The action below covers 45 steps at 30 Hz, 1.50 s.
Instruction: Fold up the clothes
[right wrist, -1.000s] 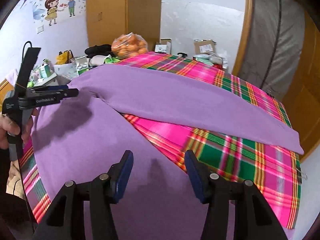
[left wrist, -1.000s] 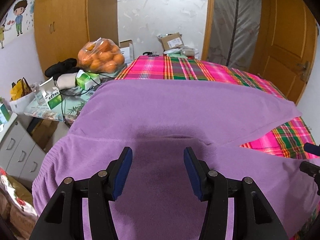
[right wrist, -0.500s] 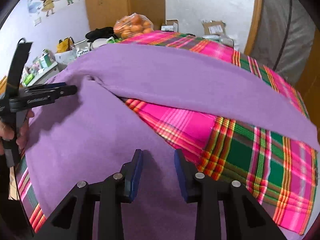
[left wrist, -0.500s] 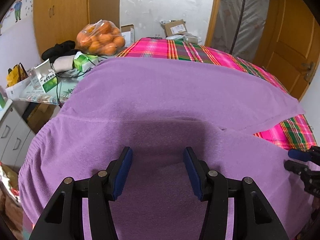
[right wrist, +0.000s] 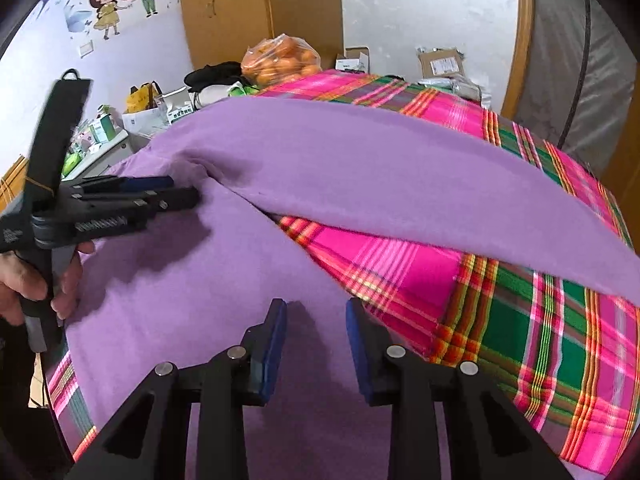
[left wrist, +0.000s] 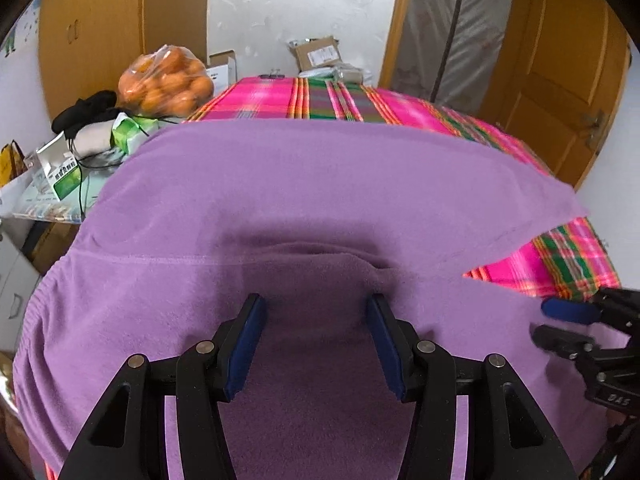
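Observation:
Purple trousers (left wrist: 320, 184) lie spread on a pink and green plaid bed cover (left wrist: 320, 98); they also show in the right wrist view (right wrist: 360, 168), legs splayed apart over the plaid cover (right wrist: 520, 320). My left gripper (left wrist: 316, 308) is open just above the fabric near the crotch, where a small fold rises between the fingers. It also shows in the right wrist view (right wrist: 176, 194). My right gripper (right wrist: 316, 312) is open, low over the near leg's inner edge, and shows at the right of the left wrist view (left wrist: 560, 322).
A bag of oranges (left wrist: 168, 80), boxes and dark clothes (left wrist: 84, 110) crowd a side table left of the bed. Cardboard boxes (left wrist: 320, 54) stand beyond the far end. A wooden door (left wrist: 560, 80) is at the right, a wardrobe (left wrist: 100, 28) at the left.
Both grippers have moved down and forward over the trousers. The right gripper narrowed half a second ago and has opened wider again. A small fold has risen in front of the left gripper.

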### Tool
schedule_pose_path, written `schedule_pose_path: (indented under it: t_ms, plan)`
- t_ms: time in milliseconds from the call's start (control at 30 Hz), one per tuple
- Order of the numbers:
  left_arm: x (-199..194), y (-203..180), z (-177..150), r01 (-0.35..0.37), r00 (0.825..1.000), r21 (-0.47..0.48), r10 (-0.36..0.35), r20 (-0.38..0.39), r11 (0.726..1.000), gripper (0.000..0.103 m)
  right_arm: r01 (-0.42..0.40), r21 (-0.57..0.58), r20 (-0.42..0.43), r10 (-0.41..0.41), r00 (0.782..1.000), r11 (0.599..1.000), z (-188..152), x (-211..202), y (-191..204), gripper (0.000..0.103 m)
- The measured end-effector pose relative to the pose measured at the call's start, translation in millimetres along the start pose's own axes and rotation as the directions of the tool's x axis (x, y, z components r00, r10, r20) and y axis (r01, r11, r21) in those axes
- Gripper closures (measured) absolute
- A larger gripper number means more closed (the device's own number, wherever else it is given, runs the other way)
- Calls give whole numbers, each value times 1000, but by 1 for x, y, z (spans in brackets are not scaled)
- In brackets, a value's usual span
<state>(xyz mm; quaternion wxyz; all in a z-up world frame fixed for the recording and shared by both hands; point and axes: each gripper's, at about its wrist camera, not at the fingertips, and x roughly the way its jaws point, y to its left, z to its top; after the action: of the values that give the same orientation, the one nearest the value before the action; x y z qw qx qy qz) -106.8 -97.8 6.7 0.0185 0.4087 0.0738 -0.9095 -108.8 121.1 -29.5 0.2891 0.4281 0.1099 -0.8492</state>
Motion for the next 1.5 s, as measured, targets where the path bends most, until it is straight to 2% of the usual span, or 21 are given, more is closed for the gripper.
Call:
schedule_pose_path:
  t_ms: [200,533,967,1200,1500]
  plan:
    - [3,-8,-1,-48,999,42,49,-9,998,47,16,-19,21,-15,1000,1000,-6,1,5,73]
    - [3,-11,-3,-75,997,56,75,-11,996,46,38,-39,25,-37,999,999,-7,2,9,72]
    - [5,-10,-2,-77,997,56,77,-11,995,46,42,-40,26,-41,999,998,-7,2,10,72]
    - [4,-15,-3,-101,995,74,102,-8,992,45,35,-35,26,-35,999,999,-8,1,9,72]
    - [5,-11,-3,-90,996,53,91,-13,995,43,30,-31,26,-29,999,999,-8,1,8,71]
